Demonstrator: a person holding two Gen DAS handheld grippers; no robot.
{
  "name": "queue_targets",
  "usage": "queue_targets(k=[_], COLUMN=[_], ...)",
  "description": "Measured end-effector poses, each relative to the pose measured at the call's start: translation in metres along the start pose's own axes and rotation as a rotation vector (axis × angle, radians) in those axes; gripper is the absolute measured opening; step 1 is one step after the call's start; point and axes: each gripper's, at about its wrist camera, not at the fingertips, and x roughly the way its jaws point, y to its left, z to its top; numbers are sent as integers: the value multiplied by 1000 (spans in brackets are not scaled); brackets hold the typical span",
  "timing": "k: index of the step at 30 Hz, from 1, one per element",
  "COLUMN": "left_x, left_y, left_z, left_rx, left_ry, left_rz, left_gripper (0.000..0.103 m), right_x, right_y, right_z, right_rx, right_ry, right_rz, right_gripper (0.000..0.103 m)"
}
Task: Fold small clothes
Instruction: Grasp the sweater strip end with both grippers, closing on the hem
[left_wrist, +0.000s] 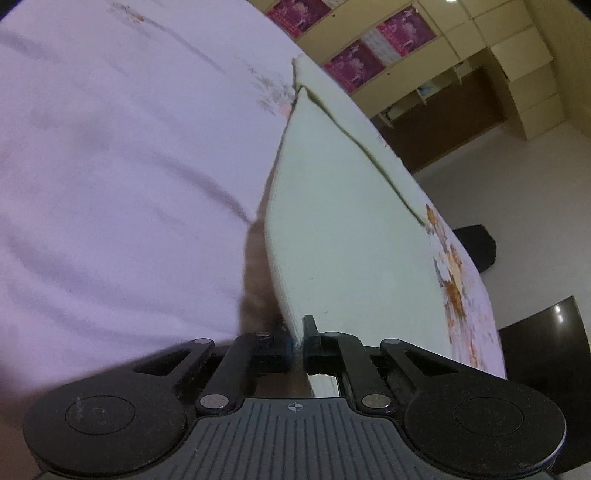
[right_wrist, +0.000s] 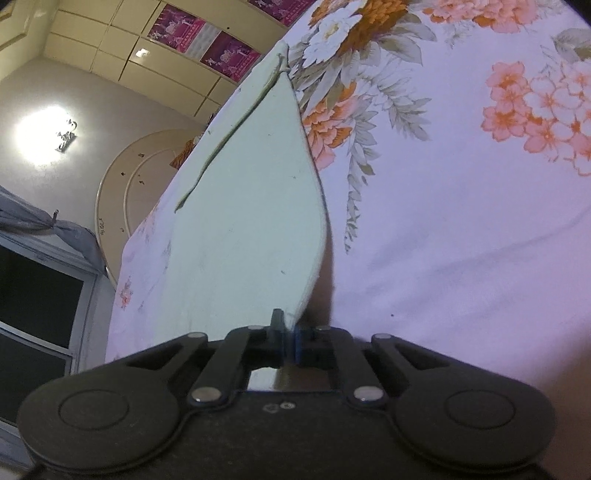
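A small pale mint-green garment lies on a floral bedsheet, with a dark seam line running across it. My left gripper is shut on the garment's near edge, the cloth pinched between its pads. In the right wrist view the same pale green garment stretches away from the camera, and my right gripper is shut on its near corner. The cloth rises a little from the sheet at both pinched spots.
The bedsheet carries orange and pink flower prints. The bed's edge drops off to a pale floor. Cream cupboards with pink pictures line the far wall. A dark window stands at the left.
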Motion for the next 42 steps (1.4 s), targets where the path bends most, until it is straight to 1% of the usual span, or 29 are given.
queue_targets(k=[2, 3, 5, 7, 8, 10, 11, 12, 13, 14, 16, 18, 22, 27, 33, 35, 38, 41, 42], left_x=[-9, -17, -31, -39, -38, -21, -19, -20, -22, -23, -21, -18, -18, -27, -28, -30, -34, -30, -30], left_y=[-10, -18, -28, -30, -29, -23, -18, -15, -15, -18, -23, -26, -28, -22, -20, -20, -17, -14, -13], left_z=[-1, -3, -6, -8, -9, -9, -9, -9, -8, -9, -12, -12, -15, -18, -19, -19, -17, -16, -16], left_rx=[54, 89, 122, 141, 153, 181, 174, 155, 152, 170, 202, 212, 217, 215, 207, 199, 168, 164, 149], left_ry=[-31, -58, -108, -134, -128, -67, -57, -70, -72, -76, -81, -86, -93, -99, -100, -111, -121, -104, -106], left_rz=[31, 34, 21, 33, 55, 146, 152, 134, 135, 146, 165, 174, 177, 171, 161, 154, 115, 125, 119], left_gripper=[4, 4, 4, 4, 4, 4, 4, 4, 4, 4, 4, 4, 4, 4, 4, 4, 4, 4, 4], right_x=[-6, -10, -20, -28, -32, -29, -22, -10, -5, -6, -7, -6, -7, -7, -7, -8, -14, -15, -13], right_y=[5, 8, 17, 27, 31, 27, 21, 12, 5, 2, 4, 6, 2, 4, 5, 6, 14, 20, 20], right_z=[-2, -3, -3, -2, -2, -2, -1, -1, -2, -3, -4, -6, -4, -6, -6, -6, -5, -2, -1], right_rx=[-29, -42, -81, -122, -145, -174, -170, -157, -137, -112, -120, -136, -109, -111, -111, -111, -138, -162, -169], right_ry=[-11, -17, -44, -73, -85, -87, -63, -21, -3, -18, -24, -20, -19, -22, -21, -25, -50, -54, -50], right_rz=[-8, -10, -4, 14, 15, -4, -33, -89, -106, -79, -85, -95, -86, -91, -96, -99, -95, -90, -97], right_gripper=[5, 5, 5, 5, 5, 5, 5, 5, 4, 4, 5, 5, 5, 5, 5, 5, 5, 5, 5])
